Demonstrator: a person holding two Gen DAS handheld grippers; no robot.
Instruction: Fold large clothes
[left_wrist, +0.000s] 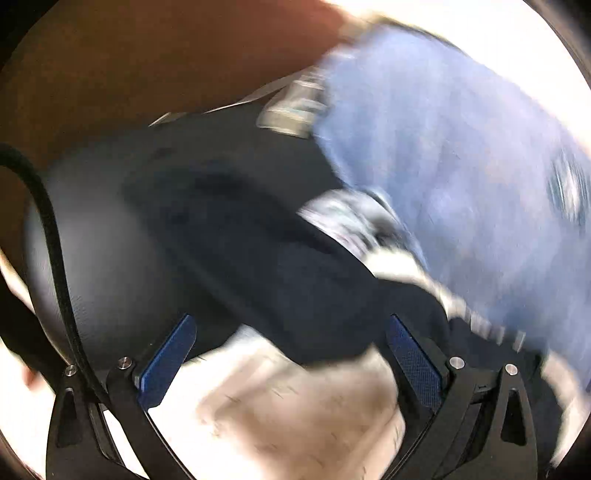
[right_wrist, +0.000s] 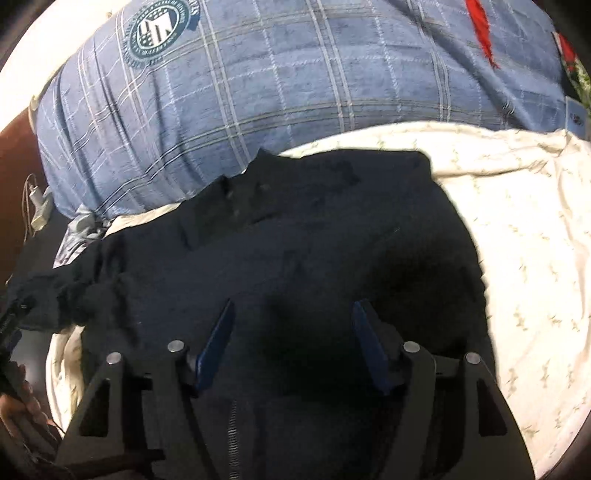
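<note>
A dark navy garment (right_wrist: 295, 240) lies spread on a cream patterned sheet (right_wrist: 517, 229), with its collar toward the far side and a sleeve bunched at the left. My right gripper (right_wrist: 293, 314) hovers over the garment's middle, jaws open and empty. In the blurred left wrist view the same dark garment (left_wrist: 240, 240) fills the centre. My left gripper (left_wrist: 291, 328) is open over its near edge, with the cream sheet (left_wrist: 295, 406) beneath and nothing between the blue pads.
A blue plaid duvet (right_wrist: 277, 74) with a round crest lies behind the garment and shows in the left wrist view (left_wrist: 461, 147). A white charger and cable (right_wrist: 38, 206) sit at the left by brown furniture (left_wrist: 147, 55). A red item (right_wrist: 480, 33) lies far right.
</note>
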